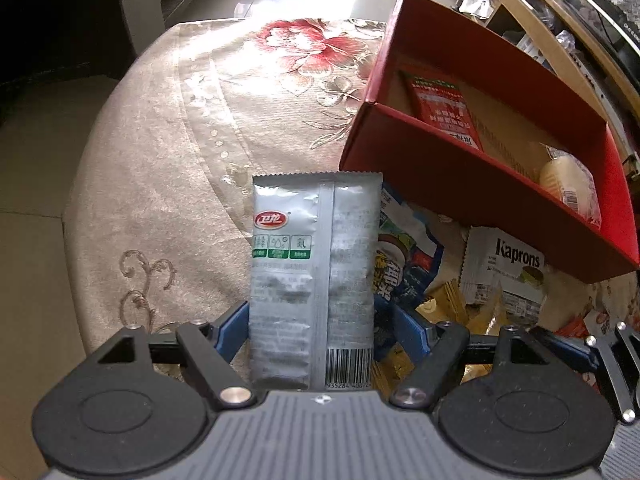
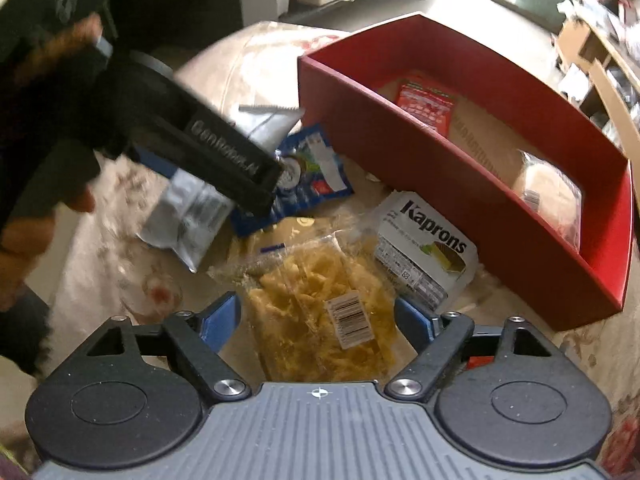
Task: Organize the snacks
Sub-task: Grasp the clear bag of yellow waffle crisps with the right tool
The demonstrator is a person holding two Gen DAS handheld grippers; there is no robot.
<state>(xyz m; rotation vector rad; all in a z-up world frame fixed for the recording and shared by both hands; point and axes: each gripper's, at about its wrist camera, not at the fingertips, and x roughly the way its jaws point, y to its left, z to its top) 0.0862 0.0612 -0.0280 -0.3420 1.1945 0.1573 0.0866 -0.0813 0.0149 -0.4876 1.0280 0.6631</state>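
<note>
The left gripper (image 1: 312, 320) clamps the silver packet (image 1: 314, 264) above the desk (image 1: 160, 200); carry it level over the red box (image 1: 452, 184) wall before releasing; the right gripper (image 2: 318, 320) fingers straddle the yellow snack bag (image 2: 320, 300), apparently open.

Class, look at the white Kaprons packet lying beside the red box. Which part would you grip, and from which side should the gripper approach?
Grip the Kaprons packet across its short width, near its free end, the one farther from the red box. It lies flat with the box wall close behind it, so coming from above on the open side probably suits best. The clear noodle bag crowds its left.
</note>
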